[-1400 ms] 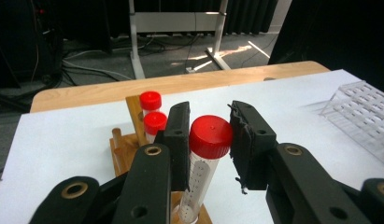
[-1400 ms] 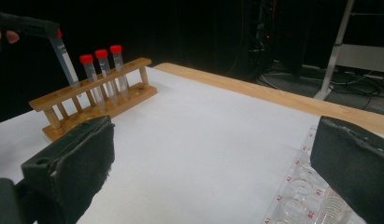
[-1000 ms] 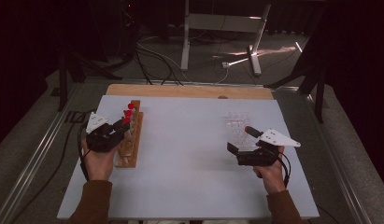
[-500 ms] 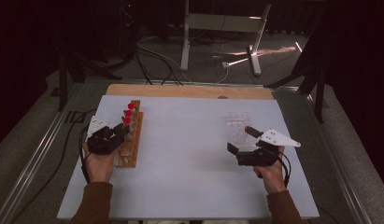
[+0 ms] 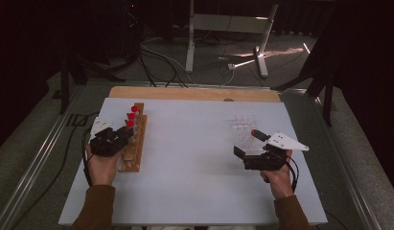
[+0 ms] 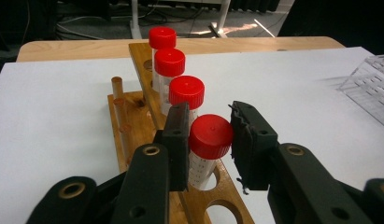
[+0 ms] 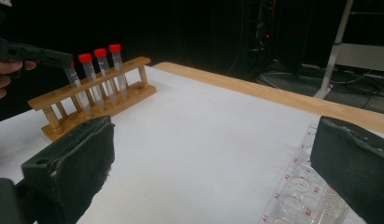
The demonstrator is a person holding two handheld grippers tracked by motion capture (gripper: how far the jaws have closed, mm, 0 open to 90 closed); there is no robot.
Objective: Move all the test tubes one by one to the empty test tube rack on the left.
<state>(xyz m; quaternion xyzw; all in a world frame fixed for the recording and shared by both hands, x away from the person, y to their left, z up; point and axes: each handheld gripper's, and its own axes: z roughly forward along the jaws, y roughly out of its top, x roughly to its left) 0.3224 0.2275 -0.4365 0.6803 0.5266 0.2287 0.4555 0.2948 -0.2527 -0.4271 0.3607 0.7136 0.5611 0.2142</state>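
- The left gripper [image 6: 209, 140] was at the near end of the wooden rack [image 6: 133, 116], on the left side of the white table [image 5: 194, 143].
- Its jaws stood on both sides of the red cap of the nearest tube [image 6: 206, 149]. The left jaw touched the cap. The right jaw was just beside it with a thin gap, so the jaws had just let go a little and were not pinching it.
- The nearest tube stood in a hole of the rack, tilted a bit.
- Three more red-capped tubes [image 6: 173, 70] stood in a row behind it, farther away.
- The right gripper [image 7: 213, 154] was on the right side of the table, its jaws spread wide with nothing between them.
- A clear plastic rack [image 7: 297, 200] sat right by the right gripper, with one tube in it.
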